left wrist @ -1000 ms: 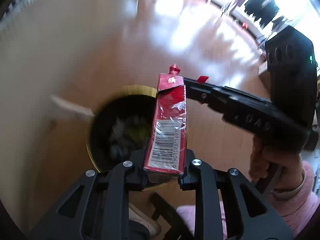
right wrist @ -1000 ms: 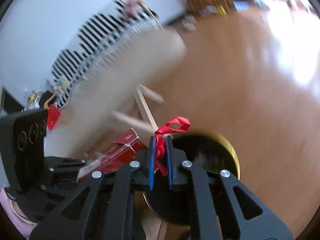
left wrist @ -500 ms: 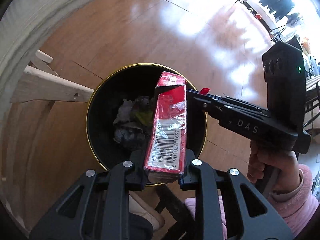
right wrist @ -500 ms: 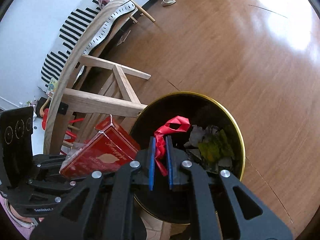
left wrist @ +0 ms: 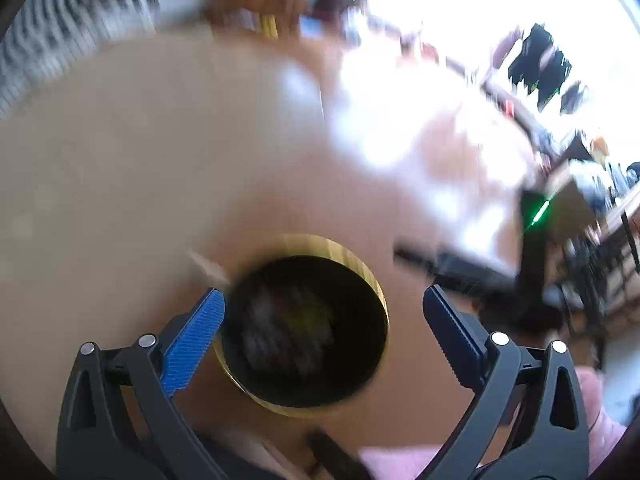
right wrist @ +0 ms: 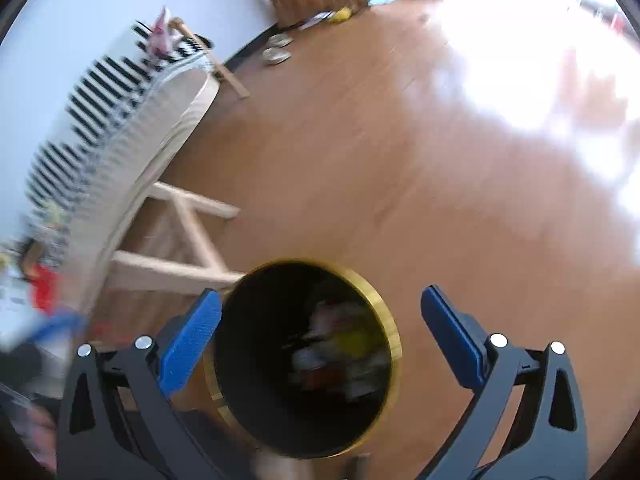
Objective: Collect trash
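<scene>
A round black bin with a gold rim (left wrist: 360, 264) stands on the wooden floor below both grippers. Blurred trash (left wrist: 288, 328) lies inside it, with white, yellow-green and red bits. My left gripper (left wrist: 323, 298) hangs above the bin, its jaws opening wide with nothing between the blue pads (left wrist: 192, 344). In the right wrist view the same bin (right wrist: 380, 304) and its trash (right wrist: 340, 352) sit under my right gripper (right wrist: 320, 296), whose jaws are also opening and hold nothing. The right gripper's dark body (left wrist: 528, 272) shows blurred beside the bin.
A light wooden table frame (right wrist: 172, 268) stands just left of the bin, under a table edge with a black-and-white striped cloth (right wrist: 100, 120). A pink sleeve (left wrist: 600, 420) is at the lower right. Open wooden floor (right wrist: 440, 200) stretches beyond the bin.
Both grippers went from shut to wide open. The red box has left the left gripper and the red ribbon has left the right one. The left view has pulled up and away from the bin.
</scene>
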Demonstrator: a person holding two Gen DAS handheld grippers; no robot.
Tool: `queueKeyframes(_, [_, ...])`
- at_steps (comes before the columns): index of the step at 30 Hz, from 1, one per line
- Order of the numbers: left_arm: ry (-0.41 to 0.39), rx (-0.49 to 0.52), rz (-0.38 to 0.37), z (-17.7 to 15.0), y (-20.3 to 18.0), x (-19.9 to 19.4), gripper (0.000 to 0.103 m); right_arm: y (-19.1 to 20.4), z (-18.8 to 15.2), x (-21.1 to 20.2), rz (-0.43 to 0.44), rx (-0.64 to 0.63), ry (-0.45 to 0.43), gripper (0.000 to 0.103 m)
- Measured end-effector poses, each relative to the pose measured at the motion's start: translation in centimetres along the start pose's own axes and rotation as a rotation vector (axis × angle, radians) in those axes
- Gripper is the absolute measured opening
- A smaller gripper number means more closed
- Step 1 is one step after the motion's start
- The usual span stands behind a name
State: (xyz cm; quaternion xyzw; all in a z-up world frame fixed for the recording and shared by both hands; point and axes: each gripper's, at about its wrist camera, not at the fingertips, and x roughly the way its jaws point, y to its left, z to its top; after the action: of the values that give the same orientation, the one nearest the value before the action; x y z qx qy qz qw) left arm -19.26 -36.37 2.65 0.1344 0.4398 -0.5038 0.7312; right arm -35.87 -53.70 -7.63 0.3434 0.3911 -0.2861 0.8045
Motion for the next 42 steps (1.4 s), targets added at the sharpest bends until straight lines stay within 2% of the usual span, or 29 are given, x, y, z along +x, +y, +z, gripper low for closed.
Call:
queueKeyframes(2, [-0.115,0.006,0.047,1.5,1.1,-4.8,0.097,3.1,0.9,-0.6,-0.040,-0.090,-0.027,0.097])
queueKeyframes(4, [-0.195,-0.024,0.145,2.4,3.8,-9.7,0.097,6.7,1.6,-1.4,-0.023,-0.179,-0.069,0.097])
queueKeyframes(5, [-0.216,-0.045,0.199,2.5,5.1,-11.3,0.097,9.9,2.1,-2.1,-0.004,-0.238,-0.103,0.097])
queueKeyframes(7, [-0.254,-0.109,0.381,2.0,8.4,-14.6,0.097,15.5,2.6,-3.3,0.048,-0.325,-0.151,0.097])
queueKeyframes(8, [-0.268,-0.154,0.519,1.3,10.5,-16.3,0.097,19.1,2.9,-4.2,0.090,-0.380,-0.183,0.097])
queueKeyframes(10, [-0.307,-0.251,0.735,-0.7,14.8,-19.2,0.097,25.3,3.1,-6.4,0.168,-0.469,-0.261,0.097])
queueKeyframes(11, [-0.321,-0.289,0.765,-1.7,16.5,-20.1,0.097,28.1,3.1,-7.8,0.207,-0.502,-0.311,0.097])
queueKeyframes(13, [-0.326,-0.377,0.759,-3.7,20.7,-21.8,0.097,33.1,2.4,-10.0,0.318,-0.535,-0.416,0.097])
queueKeyframes(14, [-0.324,-0.415,0.756,-4.5,22.2,-22.4,0.097,35.5,1.5,-9.8,0.400,-0.540,-0.454,0.097])
queueKeyframes(15, [-0.323,-0.452,0.760,-5.1,23.6,-23.0,0.097,37.5,1.2,-8.8,0.415,-0.549,-0.429,0.097])
queueKeyframes(17, [-0.311,-0.526,0.782,-6.9,26.9,-23.5,0.097,42.6,0.6,-4.2,0.335,-0.612,-0.211,0.097])
queueKeyframes(18, [-0.300,-0.549,0.789,-7.7,28.1,-23.5,0.097,44.2,0.1,-2.8,0.334,-0.620,-0.163,0.097])
queueKeyframes(19, [-0.290,-0.565,0.792,-8.2,29.3,-23.6,0.097,45.8,-0.7,-1.2,0.351,-0.623,-0.144,0.097])
queueKeyframes(22, [-0.249,-0.611,0.840,-10.7,33.0,-22.3,0.097,48.9,-2.5,2.1,0.315,-0.664,-0.089,0.097])
queueKeyframes(23, [-0.210,-0.659,0.824,-11.5,34.4,-21.7,0.097,49.3,-2.8,2.8,0.315,-0.677,-0.071,0.097])
queueKeyframes(25, [-0.241,-0.722,0.752,-12.2,35.6,-22.3,0.097,50.0,-3.5,3.7,0.310,-0.711,-0.059,0.097])
queueKeyframes(29, [-0.265,-0.803,0.776,-13.4,37.1,-22.8,0.097,50.4,-4.8,4.4,0.291,-0.692,-0.011,0.097])
queueKeyframes(31, [-0.276,-0.838,0.751,-13.7,37.2,-23.0,0.097,50.3,-5.6,3.9,0.305,-0.674,-0.031,0.097])
queueKeyframes(35, [-0.320,-0.832,0.743,-14.0,36.2,-23.5,0.097,50.8,-6.2,3.6,0.228,-0.728,-0.102,0.097])
queueKeyframes(42, [-0.271,-0.771,0.794,-14.0,35.6,-22.8,0.097,51.0,-7.1,4.0,0.210,-0.818,-0.104,0.097])
